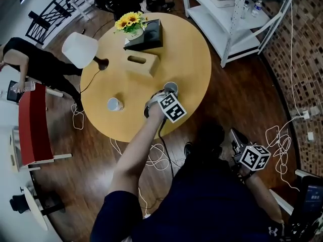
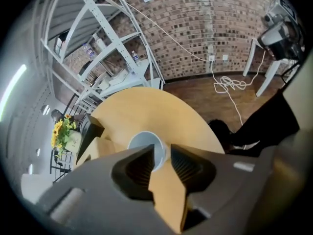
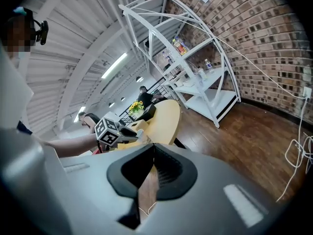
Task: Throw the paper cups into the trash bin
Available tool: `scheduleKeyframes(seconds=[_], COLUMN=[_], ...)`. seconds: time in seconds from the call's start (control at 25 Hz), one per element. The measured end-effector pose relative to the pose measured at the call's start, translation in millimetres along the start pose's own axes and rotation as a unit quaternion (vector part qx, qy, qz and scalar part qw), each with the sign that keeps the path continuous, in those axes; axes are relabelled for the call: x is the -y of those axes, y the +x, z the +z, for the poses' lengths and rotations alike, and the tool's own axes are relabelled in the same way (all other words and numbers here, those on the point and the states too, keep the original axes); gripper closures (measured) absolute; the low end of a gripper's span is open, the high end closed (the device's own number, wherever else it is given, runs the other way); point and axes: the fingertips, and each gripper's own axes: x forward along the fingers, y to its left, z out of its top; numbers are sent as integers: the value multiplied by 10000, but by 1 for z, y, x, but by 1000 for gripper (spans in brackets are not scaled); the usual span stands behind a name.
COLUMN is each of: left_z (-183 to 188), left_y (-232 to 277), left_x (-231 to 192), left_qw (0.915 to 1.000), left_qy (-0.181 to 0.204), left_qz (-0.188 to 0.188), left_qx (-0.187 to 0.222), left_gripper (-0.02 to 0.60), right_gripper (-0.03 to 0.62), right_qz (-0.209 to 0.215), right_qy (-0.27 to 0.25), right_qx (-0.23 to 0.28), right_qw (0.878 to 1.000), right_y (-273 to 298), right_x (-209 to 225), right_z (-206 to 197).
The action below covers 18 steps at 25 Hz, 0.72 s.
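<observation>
Two white paper cups stand on the round wooden table [image 1: 192, 59]: one cup [image 1: 115, 104] near its left edge, the other cup [image 1: 171, 87] near the front edge. My left gripper [image 1: 162, 96] reaches over the front edge to this second cup. In the left gripper view the cup's rim [image 2: 142, 140] lies right at the tips of the left gripper [image 2: 162, 153]; its jaws stand apart, bare tabletop shows through the gap, and no pad visibly presses on the cup. My right gripper [image 1: 236, 141] hangs low at my right side, away from the table, its jaws [image 3: 153, 151] shut on nothing. No trash bin shows.
On the table stand a wooden tissue box [image 1: 140, 63], a black box [image 1: 147, 34] with sunflowers [image 1: 129, 21], and a white lamp [image 1: 79, 49]. White shelving [image 1: 237, 14] stands at the back right. A person [image 1: 35, 64] sits at the left by a red chair [image 1: 33, 125]. Cables [image 1: 280, 137] lie on the floor.
</observation>
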Motion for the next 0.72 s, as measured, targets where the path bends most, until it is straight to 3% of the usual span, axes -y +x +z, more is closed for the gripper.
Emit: scheduleKeyframes(seconds=[0.2,0.44,0.52,0.72], left_z=[-5,-3,1,42], left_y=[11,14,9,-15], left_x=[1,-2,-2,8], left_qw=[9990,9989,9997,9965], left_qy=[282,234,66,-374], left_qz=[85,95,28,-290], left_qx=[-349,-397,-217,683], left_gripper=[531,555,557,559], right_gripper=[584,584,583,583], right_qz=[-95,-180,-222,-365], right_qy=[243,502,588,890], right_qx=[45,76,73,188], right_qw=[9996,9985,9980,9952], right_y=[-4,-7,-9,-14], right_x=[10,17,20,31], right_z=[-4,-8,-12,-21])
